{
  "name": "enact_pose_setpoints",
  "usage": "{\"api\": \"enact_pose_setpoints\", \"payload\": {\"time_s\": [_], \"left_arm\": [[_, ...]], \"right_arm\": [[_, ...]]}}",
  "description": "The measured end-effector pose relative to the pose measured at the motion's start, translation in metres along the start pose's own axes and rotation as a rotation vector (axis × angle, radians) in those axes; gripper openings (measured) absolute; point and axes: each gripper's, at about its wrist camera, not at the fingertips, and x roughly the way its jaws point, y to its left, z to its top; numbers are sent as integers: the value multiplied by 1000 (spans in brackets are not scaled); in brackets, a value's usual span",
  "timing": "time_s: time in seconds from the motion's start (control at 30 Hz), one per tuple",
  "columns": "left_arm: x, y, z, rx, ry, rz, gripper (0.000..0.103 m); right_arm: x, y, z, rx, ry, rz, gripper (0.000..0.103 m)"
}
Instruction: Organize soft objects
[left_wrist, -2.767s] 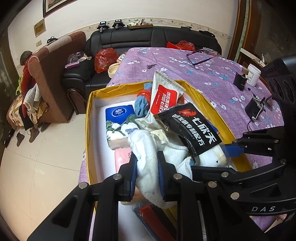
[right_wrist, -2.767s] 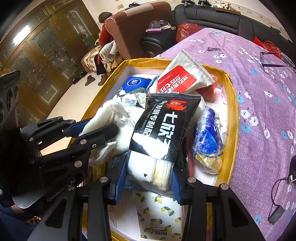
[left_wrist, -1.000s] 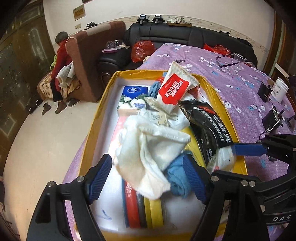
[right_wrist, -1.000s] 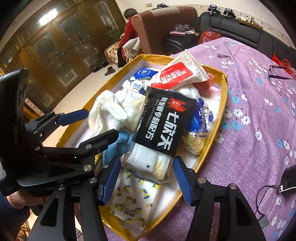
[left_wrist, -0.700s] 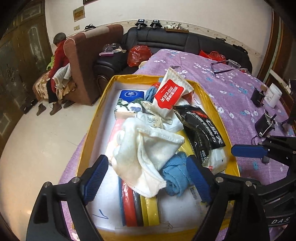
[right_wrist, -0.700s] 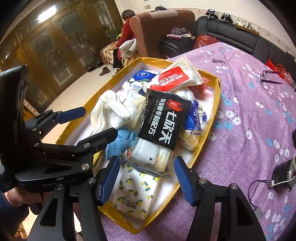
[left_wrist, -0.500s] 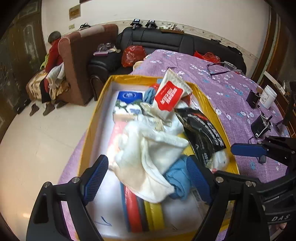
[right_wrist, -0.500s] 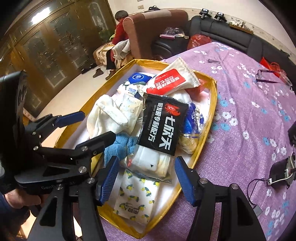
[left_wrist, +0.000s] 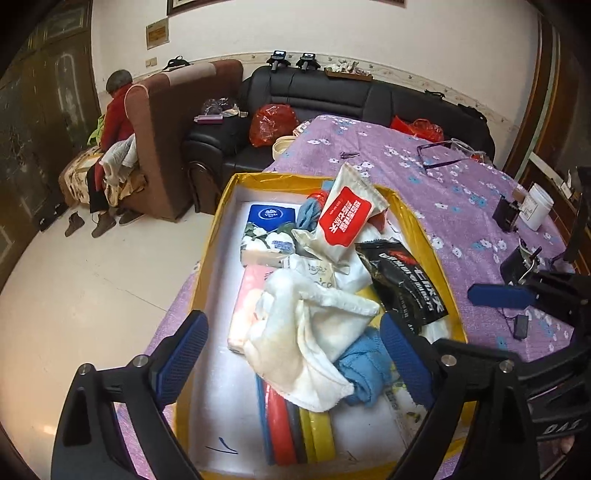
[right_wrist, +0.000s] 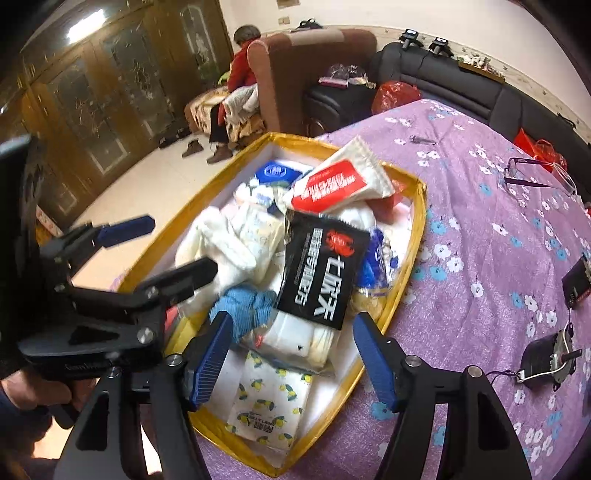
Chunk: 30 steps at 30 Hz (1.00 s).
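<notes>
A yellow-rimmed box (left_wrist: 218, 206) (right_wrist: 410, 254) on the purple flowered table holds soft things. A white towel (left_wrist: 314, 332) (right_wrist: 218, 240) lies on a blue cloth (left_wrist: 364, 369) (right_wrist: 247, 302). A black packet (left_wrist: 406, 284) (right_wrist: 325, 277) and a red-and-white packet (left_wrist: 343, 218) (right_wrist: 340, 184) lie on top. A blue tissue pack (left_wrist: 267, 229) sits at the far end. A lemon-print pack (right_wrist: 269, 398) lies at the near end. My left gripper (left_wrist: 295, 362) is open and empty above the towel. My right gripper (right_wrist: 291, 354) is open and empty above the black packet.
Glasses (left_wrist: 447, 149) (right_wrist: 535, 173), a white jar (left_wrist: 537, 210) and small black devices with wires (left_wrist: 521, 258) (right_wrist: 546, 354) lie on the table (left_wrist: 424, 177) right of the box. A black sofa (left_wrist: 332, 99) and brown armchair (left_wrist: 166, 129) with a seated person stand beyond.
Both grippers have opened, letting go of the towel and the black packet, and have pulled back and up from the box. The towel and packet now lie in the box.
</notes>
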Motion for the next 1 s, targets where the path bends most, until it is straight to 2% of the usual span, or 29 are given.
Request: {"api": "enact_pose_setpoints", "payload": {"time_s": [0.13, 0.33, 0.47, 0.67, 0.73, 0.9, 1.0], "left_arm": [[2, 6, 0, 16, 32, 20, 95], [-9, 1, 6, 51, 18, 54, 95], [-19, 5, 9, 46, -13, 20, 96], [-27, 10, 8, 24, 11, 64, 97], [-30, 9, 5, 31, 20, 102, 97], [-34, 7, -1, 57, 62, 167, 97], [-38, 7, -5, 60, 72, 170, 97]], "right_arm": [[2, 1, -2, 29, -8, 6, 75], [-10, -9, -1, 80, -23, -20, 75], [-18, -13, -3, 133, -53, -23, 76], [-23, -6, -5, 123, -59, -37, 77], [-24, -5, -7, 129, -54, -31, 81], [-30, -4, -18, 152, -68, -31, 83], [-33, -1, -27, 141, -56, -41, 83]]}}
